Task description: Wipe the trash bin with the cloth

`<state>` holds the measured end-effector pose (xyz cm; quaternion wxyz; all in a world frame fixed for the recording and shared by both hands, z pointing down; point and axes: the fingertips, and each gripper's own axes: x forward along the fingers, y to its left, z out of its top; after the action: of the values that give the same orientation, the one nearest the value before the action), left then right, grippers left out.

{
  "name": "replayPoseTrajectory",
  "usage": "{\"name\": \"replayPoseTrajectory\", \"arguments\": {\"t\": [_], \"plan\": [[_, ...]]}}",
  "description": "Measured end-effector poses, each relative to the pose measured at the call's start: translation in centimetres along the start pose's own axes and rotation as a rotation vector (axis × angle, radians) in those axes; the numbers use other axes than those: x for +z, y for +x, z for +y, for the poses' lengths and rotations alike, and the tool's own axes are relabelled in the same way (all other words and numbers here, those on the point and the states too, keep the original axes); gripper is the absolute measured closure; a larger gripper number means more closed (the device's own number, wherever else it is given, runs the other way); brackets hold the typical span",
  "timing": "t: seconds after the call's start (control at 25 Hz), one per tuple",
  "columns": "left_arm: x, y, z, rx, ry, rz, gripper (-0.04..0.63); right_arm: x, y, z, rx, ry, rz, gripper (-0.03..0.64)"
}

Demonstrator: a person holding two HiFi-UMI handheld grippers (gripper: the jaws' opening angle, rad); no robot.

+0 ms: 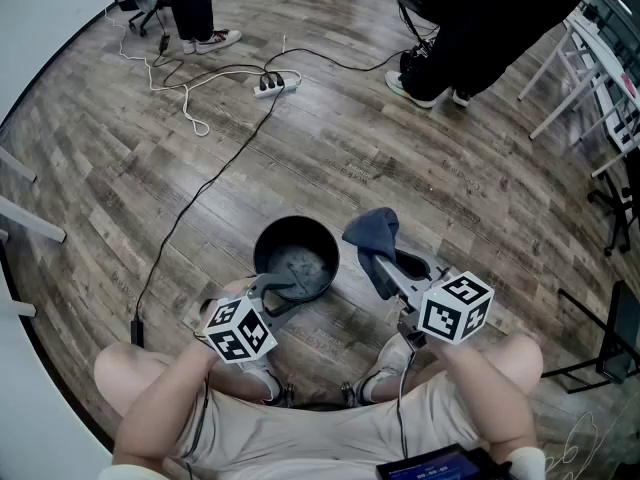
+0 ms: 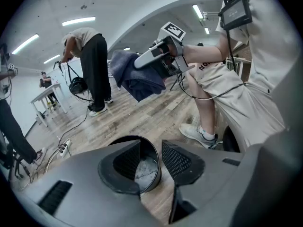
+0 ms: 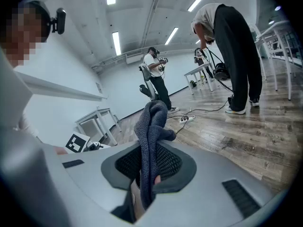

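Observation:
The round black trash bin stands on the wood floor just in front of my feet, its grey bottom showing. My left gripper reaches over its near rim. In the left gripper view the bin lies in the gap of the gripper: one jaw is over the inside, the other just outside the wall, with space between the pads. My right gripper hovers to the right of the bin, shut on a dark blue cloth. The cloth stands up out of its jaws and also shows in the left gripper view.
A white power strip and cables trail over the floor beyond the bin. Two people stand at the back. White table legs and a black stand are at the right. My shoes sit close behind the bin.

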<state>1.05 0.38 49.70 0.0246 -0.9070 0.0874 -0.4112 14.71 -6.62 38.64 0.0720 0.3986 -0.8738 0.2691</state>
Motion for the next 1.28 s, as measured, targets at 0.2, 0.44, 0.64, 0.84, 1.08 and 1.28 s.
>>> {"name": "replayPoseTrajectory", "arguments": {"t": [0.2, 0.44, 0.64, 0.84, 1.08, 1.28], "plan": [[-1.2, 2.2, -0.1, -0.034, 0.02, 0.059, 0.462, 0.1, -0.3, 0.0, -0.011, -0.009, 0.008, 0.554], [-3.5, 5.9, -1.5, -0.093, 0.079, 0.164, 0.449, -2.0, -0.8, 1.8, 0.041, -0.036, 0.057, 0.554], [-6.0, 9.8, -2.8, -0.12, 0.125, 0.269, 0.448, -3.9, -0.3, 1.4, 0.054, -0.243, 0.184, 0.554], [-8.8, 11.8, -2.1, -0.049, 0.185, 0.376, 0.449, -9.7, 1.9, -2.3, 0.095, -0.417, 0.412, 0.552], [-9.4, 13.4, -2.2, -0.051, 0.21, 0.416, 0.449, -18.5, 4.4, -7.2, 0.131, -0.553, 0.664, 0.552], [-10.7, 14.2, -2.4, -0.079, 0.231, 0.437, 0.503, -22.6, 6.6, -9.0, 0.132, -0.54, 0.749, 0.552]]}}
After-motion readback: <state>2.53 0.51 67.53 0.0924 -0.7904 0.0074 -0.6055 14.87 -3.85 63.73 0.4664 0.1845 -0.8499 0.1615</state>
